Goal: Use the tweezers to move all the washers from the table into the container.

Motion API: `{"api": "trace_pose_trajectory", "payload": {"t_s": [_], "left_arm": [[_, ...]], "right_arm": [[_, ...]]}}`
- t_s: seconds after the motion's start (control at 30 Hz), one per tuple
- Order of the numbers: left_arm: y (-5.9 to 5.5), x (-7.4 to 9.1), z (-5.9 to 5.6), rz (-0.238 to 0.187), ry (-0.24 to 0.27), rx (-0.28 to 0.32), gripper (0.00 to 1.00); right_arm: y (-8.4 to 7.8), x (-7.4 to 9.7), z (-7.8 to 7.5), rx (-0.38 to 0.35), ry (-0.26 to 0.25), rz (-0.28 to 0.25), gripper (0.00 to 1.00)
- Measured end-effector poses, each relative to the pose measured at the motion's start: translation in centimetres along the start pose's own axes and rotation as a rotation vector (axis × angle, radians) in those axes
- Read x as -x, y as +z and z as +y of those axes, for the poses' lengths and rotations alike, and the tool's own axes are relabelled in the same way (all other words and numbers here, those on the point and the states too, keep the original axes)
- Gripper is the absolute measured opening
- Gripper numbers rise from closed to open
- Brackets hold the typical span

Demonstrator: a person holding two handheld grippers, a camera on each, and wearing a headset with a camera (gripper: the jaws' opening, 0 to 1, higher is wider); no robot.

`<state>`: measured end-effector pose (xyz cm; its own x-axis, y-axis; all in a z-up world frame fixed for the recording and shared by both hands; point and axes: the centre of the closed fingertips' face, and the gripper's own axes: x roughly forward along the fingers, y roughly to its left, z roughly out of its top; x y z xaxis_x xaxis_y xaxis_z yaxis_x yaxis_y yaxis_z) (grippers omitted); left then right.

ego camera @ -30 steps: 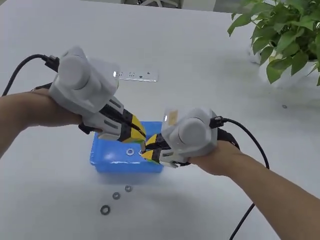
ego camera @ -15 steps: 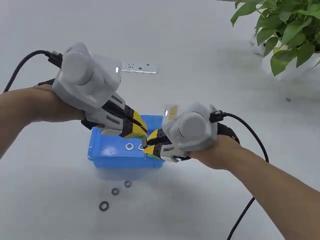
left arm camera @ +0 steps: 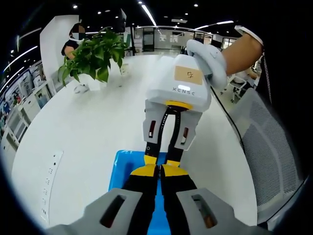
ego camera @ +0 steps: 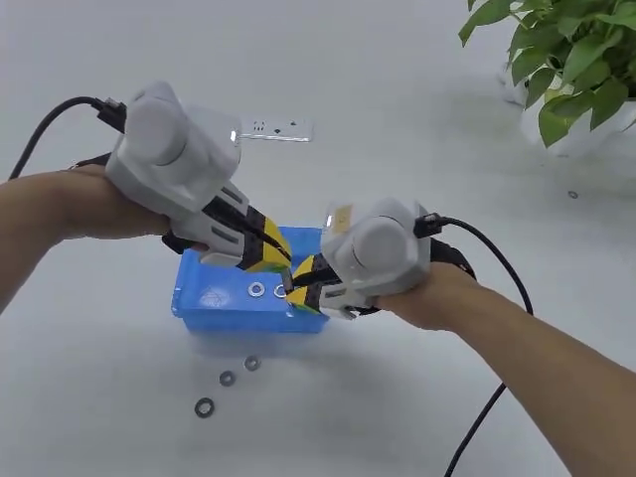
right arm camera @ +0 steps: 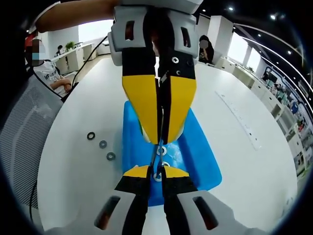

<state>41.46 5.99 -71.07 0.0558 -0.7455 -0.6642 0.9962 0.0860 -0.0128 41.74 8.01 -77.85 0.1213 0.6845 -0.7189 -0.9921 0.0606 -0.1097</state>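
It is an open-plan office. A large white table (ego camera: 397,89) holds a potted plant (ego camera: 571,60) and a power strip (ego camera: 275,130), a mesh chair (left arm camera: 269,147) stands beside it, and strip lights (left arm camera: 148,11) line the ceiling.

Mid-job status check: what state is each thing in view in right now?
left gripper: fingers shut on the tweezers.
right gripper: fingers shut on the tweezers near their tip.
tweezers: held by both grippers, tip over the container.
container: open-topped, at least two washers inside.
table washers: three, loose, outside the container.
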Motion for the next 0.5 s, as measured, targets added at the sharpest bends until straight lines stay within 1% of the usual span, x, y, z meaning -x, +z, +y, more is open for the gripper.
{"api": "trace_pose_trajectory", "payload": {"t_s": [0.3,0.5], "left_arm": [[-0.04,-0.09,0.31,-0.005,0.004,0.012,0.06],[0.01,-0.12,0.3,-0.003,0.006,0.011,0.06]], "right_arm": [[-0.09,-0.13,-0.11,-0.019,0.013,0.001,0.11],[-0.06,-0.1,-0.06,-0.013,0.014,0.004,0.11]]}}
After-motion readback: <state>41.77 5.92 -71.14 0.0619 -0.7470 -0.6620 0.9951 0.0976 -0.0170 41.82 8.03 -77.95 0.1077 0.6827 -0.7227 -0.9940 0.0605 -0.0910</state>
